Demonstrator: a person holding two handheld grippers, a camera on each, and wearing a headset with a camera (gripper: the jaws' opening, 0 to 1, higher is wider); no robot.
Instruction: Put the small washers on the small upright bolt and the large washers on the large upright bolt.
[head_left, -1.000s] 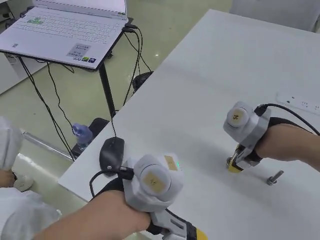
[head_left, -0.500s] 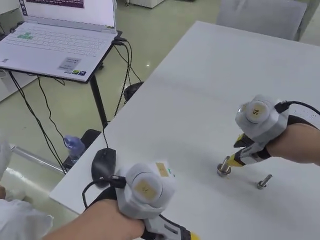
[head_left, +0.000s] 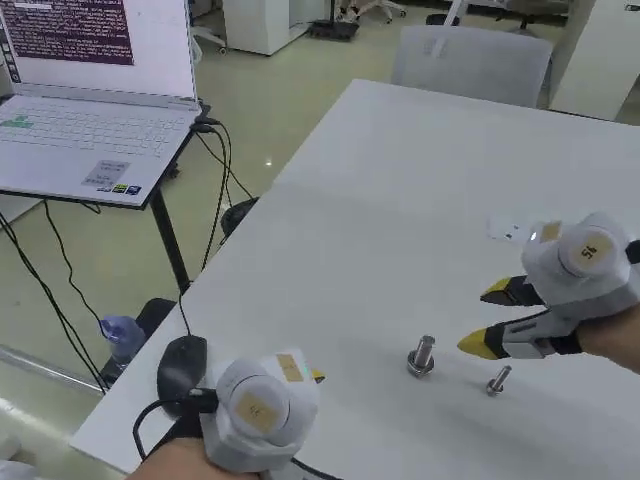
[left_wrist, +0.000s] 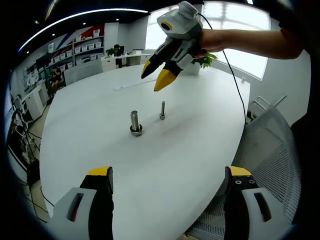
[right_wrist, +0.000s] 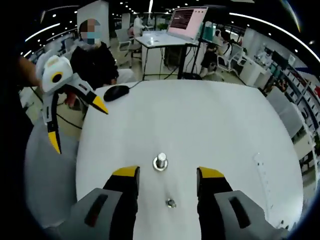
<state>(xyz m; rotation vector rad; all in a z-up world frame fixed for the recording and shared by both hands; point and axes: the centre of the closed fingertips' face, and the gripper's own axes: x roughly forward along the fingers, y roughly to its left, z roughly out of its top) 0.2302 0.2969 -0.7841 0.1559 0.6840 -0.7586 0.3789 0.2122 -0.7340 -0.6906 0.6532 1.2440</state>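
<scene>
White bench (head_left: 400, 200), two upright bolts, both sets of fingers apart and empty.
We see an open laptop (head_left: 90, 100) on a stand off the bench's left side. Our left gripper (left_wrist: 169, 175) is at the near edge, its fingers wide with nothing between them. Our right gripper (head_left: 478, 320) hangs above the bench just right of the bolts, its fingers parted and bare. A black mouse (head_left: 182, 365) lies at the near corner. The large bolt (head_left: 421, 355) stands mid-bench, and the small bolt (head_left: 498, 380) stands beside it, not touching.

Shiny metal large bolt (head_left: 422, 355), matt white table (head_left: 400, 200)
</scene>
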